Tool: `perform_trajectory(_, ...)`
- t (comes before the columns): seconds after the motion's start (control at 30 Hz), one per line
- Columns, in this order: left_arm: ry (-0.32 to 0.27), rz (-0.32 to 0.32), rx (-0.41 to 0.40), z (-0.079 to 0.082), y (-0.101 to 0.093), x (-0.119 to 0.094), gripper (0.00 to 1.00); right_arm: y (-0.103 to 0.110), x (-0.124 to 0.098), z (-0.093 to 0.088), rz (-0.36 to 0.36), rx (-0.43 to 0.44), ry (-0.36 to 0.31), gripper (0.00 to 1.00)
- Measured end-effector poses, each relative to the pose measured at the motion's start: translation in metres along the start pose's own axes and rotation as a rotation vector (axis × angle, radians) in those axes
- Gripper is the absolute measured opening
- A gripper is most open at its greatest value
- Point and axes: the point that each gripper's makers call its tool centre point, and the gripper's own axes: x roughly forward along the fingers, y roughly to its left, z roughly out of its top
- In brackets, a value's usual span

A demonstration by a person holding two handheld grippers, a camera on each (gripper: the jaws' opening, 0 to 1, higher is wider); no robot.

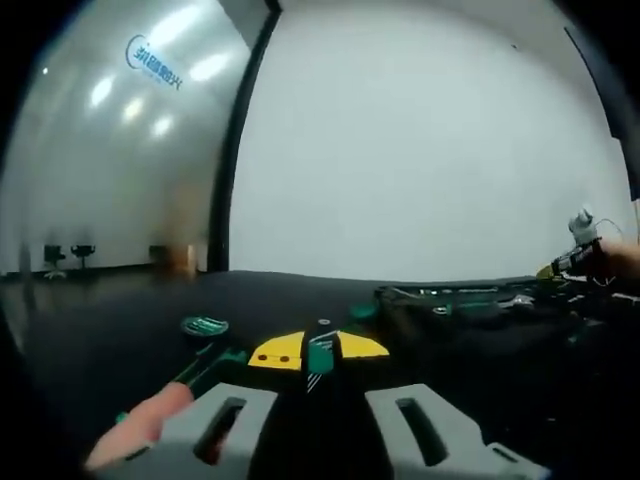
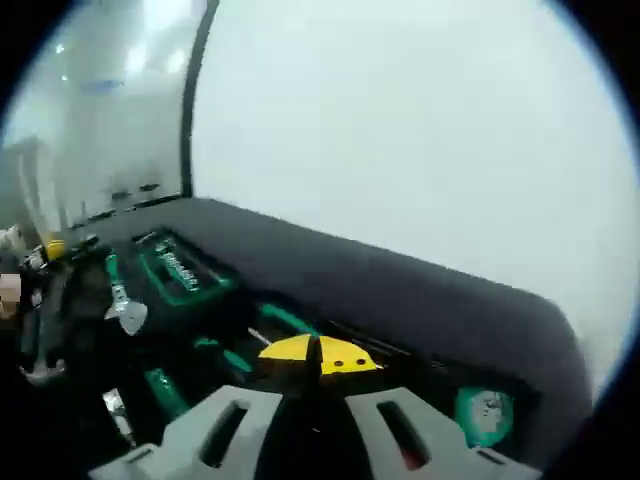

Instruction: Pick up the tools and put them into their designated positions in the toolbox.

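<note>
Yellow-tipped jaws of my left gripper (image 1: 318, 360) look pinched on a small green-and-metal tool (image 1: 320, 355); the toolbox (image 1: 470, 300) lies ahead to its right. My right gripper (image 2: 315, 362), jaws together with nothing visibly held, hovers right over it.

The left gripper view looked low and level across the dark desk (image 1: 120, 310) toward a white wall (image 1: 420, 140), toolbox (image 1: 460, 300) far right; the right gripper view tilted down close over the same toolbox (image 2: 170, 270).
</note>
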Motion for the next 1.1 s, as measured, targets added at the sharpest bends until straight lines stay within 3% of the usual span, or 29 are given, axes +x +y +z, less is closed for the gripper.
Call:
perform_trajectory(0.07, 0.006, 0.001, 0.003, -0.001, -0.001, 0.0, 0.11, 0.004, 0.009, -0.009, -0.049, -0.079, 0.089, 0.0)
perform_trajectory(0.13, 0.0, -0.001, -0.009, 0.0, -0.001, 0.0, 0.11, -0.007, 0.005, 0.0, -0.061, 0.076, 0.065, 0.0)
perform_trajectory(0.17, 0.001, -0.004, -0.016, 0.001, -0.001, -0.001, 0.11, -0.006, -0.001, -0.001, -0.039, 0.085, 0.1, 0.0)
perform_trajectory(0.23, -0.011, -0.016, -0.035, 0.003, 0.0, -0.002, 0.13, -0.003, -0.005, -0.002, -0.05, 0.027, 0.139, 0.0)
perform_trajectory(0.3, -0.01, -0.014, -0.064, 0.004, 0.004, -0.002, 0.14, -0.002, -0.009, -0.002, -0.064, -0.033, 0.133, 0.0)
perform_trajectory(0.37, -0.028, 0.001, -0.155, 0.009, 0.012, -0.003, 0.17, -0.002, -0.024, -0.006, -0.039, -0.031, 0.138, 0.0)
perform_trajectory(0.4, -0.062, 0.016, -0.215, 0.017, 0.022, -0.006, 0.2, -0.025, -0.037, -0.005, -0.156, 0.08, 0.149, 0.0)
perform_trajectory(0.43, -0.084, 0.039, -0.261, 0.023, 0.034, -0.008, 0.24, -0.035, -0.057, 0.013, -0.201, 0.12, 0.014, 0.0)
perform_trajectory(0.47, -0.089, 0.099, -0.271, 0.028, 0.05, -0.015, 0.27, -0.037, -0.079, 0.029, -0.204, 0.137, -0.115, 0.0)
perform_trajectory(0.5, -0.065, 0.122, -0.207, 0.031, 0.056, -0.02, 0.3, -0.044, -0.116, 0.036, -0.238, 0.164, -0.215, 0.0)
perform_trajectory(0.53, -0.051, 0.137, -0.176, 0.035, 0.06, -0.025, 0.31, -0.051, -0.14, 0.037, -0.286, 0.162, -0.261, 0.0)
perform_trajectory(0.57, -0.029, 0.133, -0.131, 0.04, 0.066, -0.027, 0.33, -0.064, -0.15, 0.034, -0.339, 0.125, -0.296, 0.03)
perform_trajectory(0.6, 0.003, 0.115, -0.118, 0.04, 0.067, -0.027, 0.35, -0.071, -0.181, 0.03, -0.409, 0.039, -0.349, 0.06)
perform_trajectory(0.63, 0.05, 0.098, -0.106, 0.036, 0.069, -0.027, 0.39, -0.067, -0.204, 0.019, -0.46, 0.003, -0.373, 0.07)
perform_trajectory(0.7, 0.155, 0.103, -0.095, 0.024, 0.084, -0.027, 0.43, -0.07, -0.237, -0.007, -0.541, 0.015, -0.408, 0.07)
perform_trajectory(0.73, 0.166, 0.129, -0.105, 0.022, 0.093, -0.027, 0.45, -0.071, -0.249, -0.019, -0.571, 0.009, -0.445, 0.07)
perform_trajectory(0.77, 0.181, 0.158, -0.095, 0.02, 0.104, -0.025, 0.44, -0.074, -0.254, -0.028, -0.604, -0.013, -0.455, 0.07)
perform_trajectory(0.8, 0.205, 0.167, -0.105, 0.014, 0.107, -0.023, 0.44, -0.074, -0.26, -0.046, -0.648, -0.023, -0.423, 0.07)
perform_trajectory(0.83, 0.26, 0.169, -0.134, 0.003, 0.11, -0.02, 0.43, -0.077, -0.26, -0.057, -0.658, -0.007, -0.398, 0.07)
perform_trajectory(0.9, 0.313, 0.123, -0.127, -0.01, 0.097, -0.01, 0.42, -0.081, -0.259, -0.07, -0.667, 0.034, -0.413, 0.07)
perform_trajectory(0.97, 0.405, 0.094, -0.068, -0.027, 0.089, -0.006, 0.42, -0.083, -0.258, -0.081, -0.674, 0.038, -0.406, 0.07)
perform_trajectory(1.03, 0.54, 0.072, 0.054, -0.053, 0.089, -0.003, 0.42, -0.085, -0.256, -0.089, -0.679, 0.024, -0.394, 0.06)
perform_trajectory(1.07, 0.448, 0.117, -0.009, -0.048, 0.096, 0.011, 0.4, -0.086, -0.256, -0.09, -0.679, 0.022, -0.392, 0.06)
perform_trajectory(1.1, 0.478, 0.119, -0.004, -0.054, 0.1, 0.012, 0.36, -0.085, -0.259, -0.09, -0.676, 0.027, -0.397, 0.06)
